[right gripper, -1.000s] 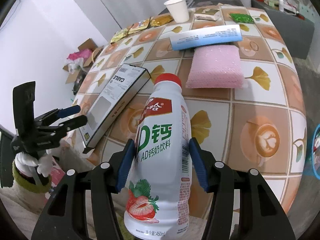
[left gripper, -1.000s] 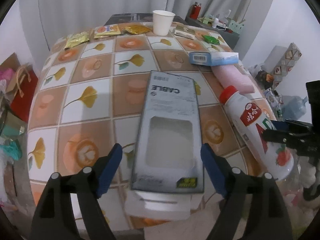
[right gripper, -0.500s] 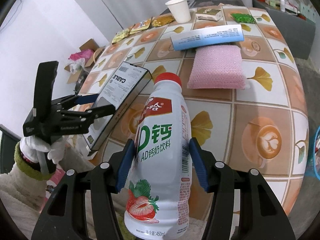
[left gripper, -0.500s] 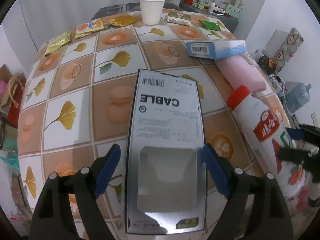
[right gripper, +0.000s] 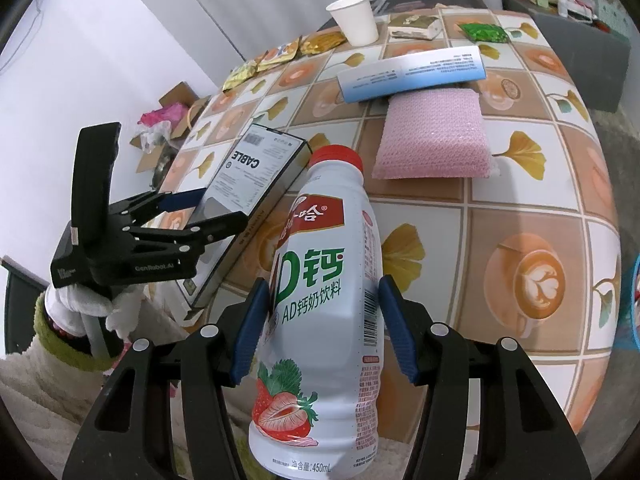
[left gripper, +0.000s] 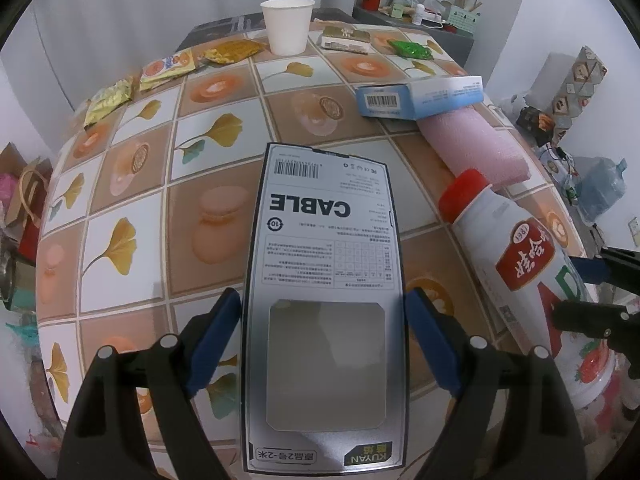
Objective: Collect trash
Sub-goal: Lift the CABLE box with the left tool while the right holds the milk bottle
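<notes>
A grey flat box marked CABLE [left gripper: 324,240] lies on the tiled table [left gripper: 120,184], its near end over the front edge. My left gripper [left gripper: 323,320] is open and straddles that end, a blue pad close beside each long edge. The right wrist view shows the same gripper [right gripper: 212,210] around the CABLE box [right gripper: 256,176], held by a white-gloved hand [right gripper: 80,304]. My right gripper [right gripper: 324,320] is shut on a white milk-drink bottle [right gripper: 320,280] with a red cap, tilted over the table's edge. The bottle [left gripper: 516,252] is to the right of the box.
Behind the CABLE box lie a pink padded pouch [left gripper: 472,148] and a blue-and-white carton [left gripper: 420,98]. At the far end are a paper cup [left gripper: 287,26], several snack wrappers [left gripper: 168,68] and a green packet [left gripper: 410,49]. A cardboard box [right gripper: 176,108] sits on the floor at left.
My left gripper has moved forward along the CABLE box, so the box's near end now lies between its fingers. The right gripper and the bottle have stayed where they were.
</notes>
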`<state>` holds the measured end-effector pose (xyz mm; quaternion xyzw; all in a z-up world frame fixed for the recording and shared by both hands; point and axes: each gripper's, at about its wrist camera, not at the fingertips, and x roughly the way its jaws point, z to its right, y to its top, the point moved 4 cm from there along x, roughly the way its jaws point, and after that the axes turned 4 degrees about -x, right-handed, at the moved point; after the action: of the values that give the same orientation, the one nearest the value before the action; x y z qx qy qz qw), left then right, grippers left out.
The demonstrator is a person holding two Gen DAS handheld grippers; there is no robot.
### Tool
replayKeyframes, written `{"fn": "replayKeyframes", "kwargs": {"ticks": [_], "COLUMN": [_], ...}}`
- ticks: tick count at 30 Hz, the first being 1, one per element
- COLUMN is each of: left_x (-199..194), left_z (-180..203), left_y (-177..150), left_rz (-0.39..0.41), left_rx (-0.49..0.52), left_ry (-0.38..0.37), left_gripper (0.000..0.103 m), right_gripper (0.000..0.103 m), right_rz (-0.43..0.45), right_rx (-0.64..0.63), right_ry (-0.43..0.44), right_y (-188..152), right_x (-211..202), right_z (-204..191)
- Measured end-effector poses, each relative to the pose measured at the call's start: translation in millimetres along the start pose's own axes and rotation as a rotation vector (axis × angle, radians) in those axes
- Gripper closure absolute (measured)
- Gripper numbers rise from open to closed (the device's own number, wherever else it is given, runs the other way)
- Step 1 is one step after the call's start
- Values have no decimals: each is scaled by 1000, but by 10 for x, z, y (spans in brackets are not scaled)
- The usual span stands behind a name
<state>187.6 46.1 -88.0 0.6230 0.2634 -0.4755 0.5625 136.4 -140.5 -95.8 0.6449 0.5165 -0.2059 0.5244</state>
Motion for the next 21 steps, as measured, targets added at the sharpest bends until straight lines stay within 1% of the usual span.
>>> {"fn": "replayKeyframes", "kwargs": {"ticks": [2,4,9,12,14,18,21], "left_x": [-15,-23,-13,-41,-78,-121,-144], "left_z": [24,49,9,-13,2,103,128], "left_y": [-7,-17,-1,6,-16,-125,-216], "left_rz": [-1,-7,-22,-28,-31,-30,-27], "left_rx": [7,7,-54,-80,-65,22,35], "left_ry": [-4,-31,-109,-133,-124,-60,-36], "left_gripper": [21,20,17,17,16,14,14], "right_gripper": [50,50,50,49,49,49,49], "right_rz": [-1,-2,-4,-5,-5,-5,-6], "right_rx": [2,-2,1,2,2,1,2], "right_ry": [-1,-3,2,3,4,4,5], "right_y": [1,-4,0,-2,0,-3,-3], "right_x": [-2,-8,-8,-6,-6,-10,-12], "right_z": [-5,-7,-2,0,3,7,8]}}
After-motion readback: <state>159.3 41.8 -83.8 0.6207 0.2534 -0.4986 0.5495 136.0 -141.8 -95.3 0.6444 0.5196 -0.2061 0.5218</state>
